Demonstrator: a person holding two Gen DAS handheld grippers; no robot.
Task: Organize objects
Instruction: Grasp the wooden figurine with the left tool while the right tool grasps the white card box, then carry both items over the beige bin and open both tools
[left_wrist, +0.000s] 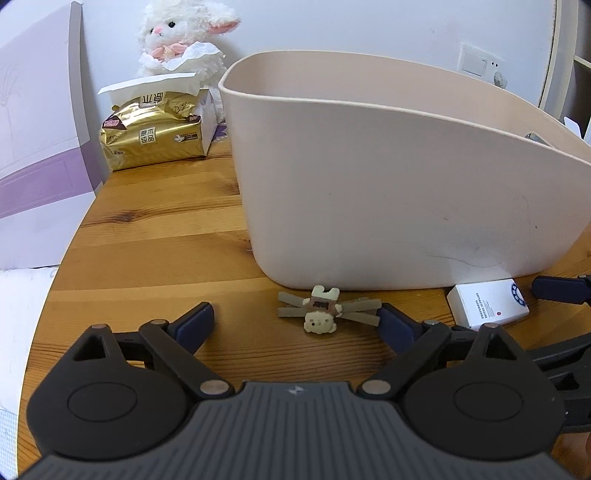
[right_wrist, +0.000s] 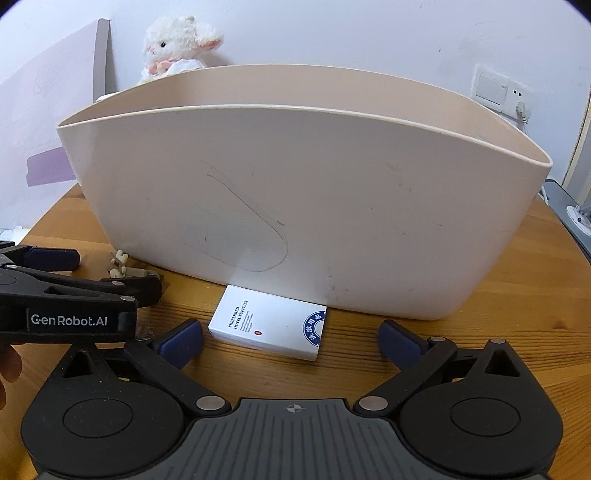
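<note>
A large beige plastic bin (left_wrist: 388, 192) stands on the round wooden table (left_wrist: 155, 236). A small cream bear hair clip (left_wrist: 325, 312) lies in front of the bin. My left gripper (left_wrist: 295, 323) is open, low over the table, with the clip between its fingertips, nearer the right one. A small white hotel-supplies box (right_wrist: 267, 326) lies against the bin's base. My right gripper (right_wrist: 291, 341) is open with the box between its fingers. The bin (right_wrist: 303, 206) fills the right wrist view; the clip (right_wrist: 118, 264) and the left gripper (right_wrist: 110, 273) show at its left.
A gold tissue pack (left_wrist: 155, 133) and a white plush lamb (left_wrist: 184, 40) sit at the table's back left. A purple-and-white board (left_wrist: 40, 147) leans at the left edge. A wall socket (right_wrist: 496, 90) is behind the bin. The white box also shows in the left wrist view (left_wrist: 487, 304).
</note>
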